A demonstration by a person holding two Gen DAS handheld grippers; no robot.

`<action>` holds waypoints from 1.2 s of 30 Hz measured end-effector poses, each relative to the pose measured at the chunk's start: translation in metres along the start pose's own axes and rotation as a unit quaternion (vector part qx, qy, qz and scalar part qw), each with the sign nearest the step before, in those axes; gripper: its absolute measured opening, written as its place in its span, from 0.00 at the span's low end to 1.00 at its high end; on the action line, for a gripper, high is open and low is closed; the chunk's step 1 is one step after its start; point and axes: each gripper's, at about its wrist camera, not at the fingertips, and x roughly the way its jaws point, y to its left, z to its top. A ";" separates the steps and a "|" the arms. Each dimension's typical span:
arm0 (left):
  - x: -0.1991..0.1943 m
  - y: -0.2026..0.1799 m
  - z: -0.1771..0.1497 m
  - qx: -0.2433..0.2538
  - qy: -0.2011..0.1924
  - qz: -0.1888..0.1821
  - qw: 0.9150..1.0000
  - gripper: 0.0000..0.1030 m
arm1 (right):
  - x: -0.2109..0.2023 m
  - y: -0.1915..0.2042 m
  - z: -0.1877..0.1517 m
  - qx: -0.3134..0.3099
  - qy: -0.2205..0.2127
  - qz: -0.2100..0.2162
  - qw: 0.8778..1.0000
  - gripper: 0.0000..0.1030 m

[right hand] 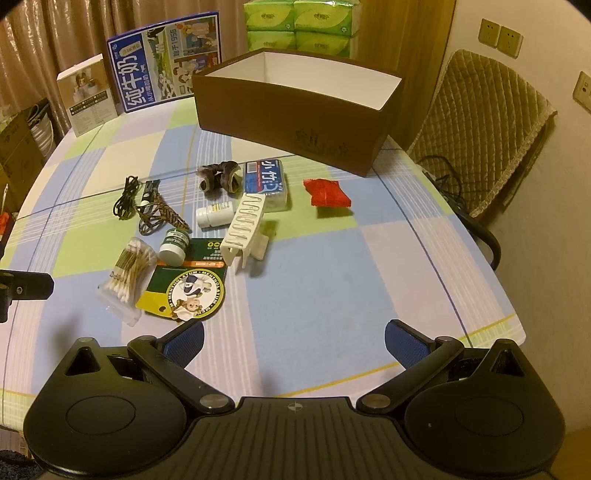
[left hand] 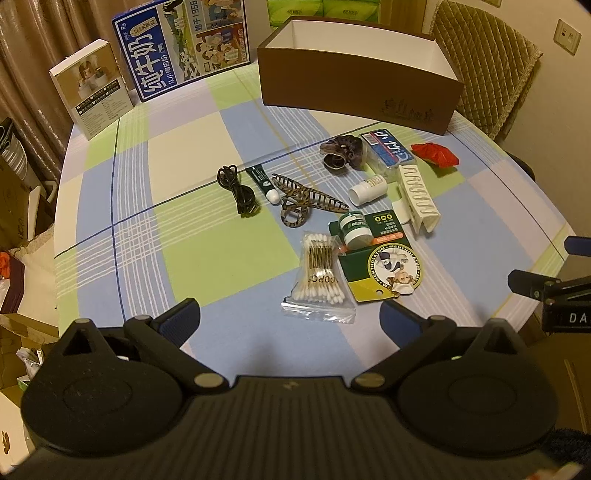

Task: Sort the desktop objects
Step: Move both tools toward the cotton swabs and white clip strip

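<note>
An open brown box (left hand: 354, 92) (right hand: 295, 114) with a white inside stands at the back of the checked table. Small items lie in front of it: a bag of cotton swabs (left hand: 319, 277) (right hand: 127, 275), a green card (left hand: 380, 266) (right hand: 188, 284) with a small green jar (left hand: 354, 229) (right hand: 174, 245), a white clip (left hand: 419, 199) (right hand: 245, 227), a white bottle (left hand: 367, 190) (right hand: 214, 214), a patterned hair claw (left hand: 303, 201), a black cable (left hand: 238, 192) (right hand: 125, 201), a scrunchie (left hand: 338, 153), a blue pack (left hand: 388, 151) (right hand: 266, 181), a red packet (left hand: 436, 155) (right hand: 327, 192). My left gripper (left hand: 290, 321) and right gripper (right hand: 293, 341) hover open near the front edge, holding nothing.
A blue milk carton box (left hand: 184, 48) (right hand: 166, 62) and a small white box (left hand: 92, 88) stand at the back left. Green tissue packs (right hand: 301, 26) sit behind the brown box. A padded chair (right hand: 480, 129) stands at the right, past the table edge.
</note>
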 end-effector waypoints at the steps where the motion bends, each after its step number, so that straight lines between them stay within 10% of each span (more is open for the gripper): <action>1: 0.000 0.000 0.000 0.000 0.001 0.000 1.000 0.99 | 0.000 0.000 0.000 0.000 0.000 0.000 1.000 0.98; 36: 0.050 -0.002 0.016 0.002 0.036 -0.020 0.999 0.98 | 0.029 -0.006 0.023 -0.013 0.012 0.019 1.000 0.98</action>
